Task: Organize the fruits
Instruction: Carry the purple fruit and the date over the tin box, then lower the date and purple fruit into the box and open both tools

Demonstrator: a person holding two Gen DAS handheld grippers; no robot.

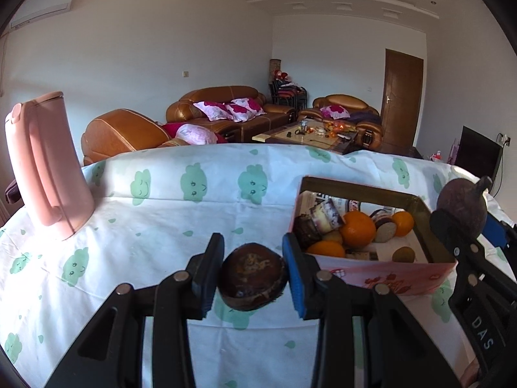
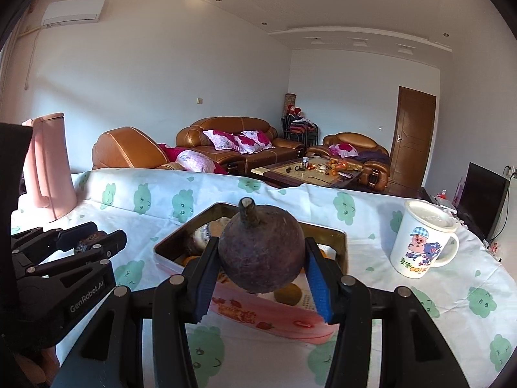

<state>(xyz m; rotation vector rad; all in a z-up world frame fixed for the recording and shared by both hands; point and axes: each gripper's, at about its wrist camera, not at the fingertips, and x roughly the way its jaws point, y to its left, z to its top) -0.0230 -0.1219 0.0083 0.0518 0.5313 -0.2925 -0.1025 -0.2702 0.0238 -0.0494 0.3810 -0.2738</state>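
My left gripper (image 1: 253, 273) is shut on a dark brown, flattened fruit (image 1: 253, 274) and holds it above the tablecloth, just left of the pink box (image 1: 387, 274). The box holds oranges (image 1: 357, 228) and several other fruits. My right gripper (image 2: 261, 258) is shut on a round dark purple fruit with a stem (image 2: 261, 249), held above the near edge of the box (image 2: 258, 315). The purple fruit also shows at the right of the left wrist view (image 1: 462, 208). The left gripper shows at the left of the right wrist view (image 2: 92, 242).
A pink kettle (image 1: 48, 168) stands at the table's back left. A white cartoon mug (image 2: 420, 242) stands right of the box. The table has a white cloth with green clouds (image 1: 194, 213). Sofas and a coffee table lie beyond.
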